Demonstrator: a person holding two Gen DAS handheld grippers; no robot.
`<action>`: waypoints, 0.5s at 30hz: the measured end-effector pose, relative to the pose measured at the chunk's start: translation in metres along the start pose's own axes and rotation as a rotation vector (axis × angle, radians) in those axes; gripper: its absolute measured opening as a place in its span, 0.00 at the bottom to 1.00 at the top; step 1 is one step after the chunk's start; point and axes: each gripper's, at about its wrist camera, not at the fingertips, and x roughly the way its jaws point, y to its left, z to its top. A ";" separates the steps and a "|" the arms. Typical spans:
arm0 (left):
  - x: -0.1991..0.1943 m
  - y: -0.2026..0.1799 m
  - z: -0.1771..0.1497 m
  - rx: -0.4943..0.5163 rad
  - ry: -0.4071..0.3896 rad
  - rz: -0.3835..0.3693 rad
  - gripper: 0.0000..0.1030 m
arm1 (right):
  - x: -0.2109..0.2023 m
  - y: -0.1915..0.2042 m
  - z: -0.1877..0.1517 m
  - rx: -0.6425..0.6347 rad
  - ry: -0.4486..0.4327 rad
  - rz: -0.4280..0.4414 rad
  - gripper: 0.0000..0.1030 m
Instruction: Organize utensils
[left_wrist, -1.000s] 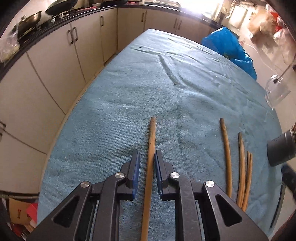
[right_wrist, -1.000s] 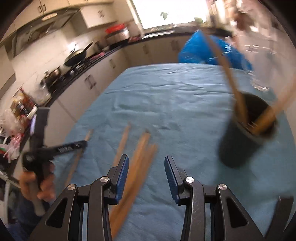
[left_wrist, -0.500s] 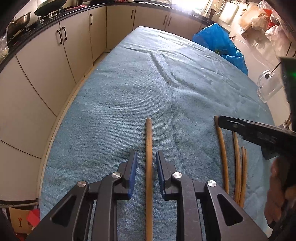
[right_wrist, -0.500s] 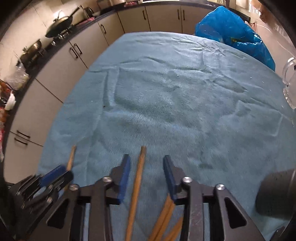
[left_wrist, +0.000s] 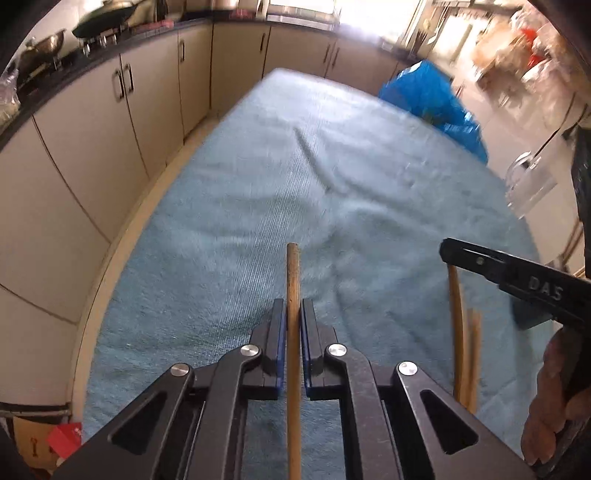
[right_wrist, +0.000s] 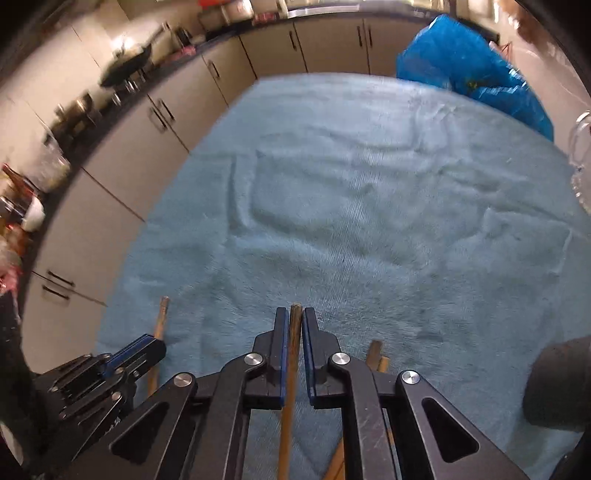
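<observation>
Both claws were pinching sticks. Left gripper (left_wrist: 293, 321) clamped on wooden stick (left_wrist: 293, 273), a bit back from its far tip. Right gripper (right_wrist: 294, 332) clamped on second stick (right_wrist: 295, 314), right near its tip. Both sticks lay flat on blue cloth (left_wrist: 229, 229); few more spare sticks (left_wrist: 466, 350) beside them. Dark cup (right_wrist: 557, 384) sat at right.

We figured these were light, stiff, smooth, kinda slippery. Near-tip grip meant long tail could swing, so we'd have grabbed closer to middle.
</observation>
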 end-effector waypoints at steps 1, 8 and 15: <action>-0.010 -0.002 0.000 -0.003 -0.029 -0.010 0.07 | -0.009 0.000 -0.001 -0.006 -0.027 0.015 0.08; -0.085 -0.022 -0.004 -0.023 -0.267 -0.048 0.07 | -0.093 0.009 -0.027 -0.060 -0.265 0.082 0.07; -0.133 -0.041 -0.031 -0.005 -0.444 -0.019 0.07 | -0.168 0.020 -0.084 -0.148 -0.522 0.107 0.07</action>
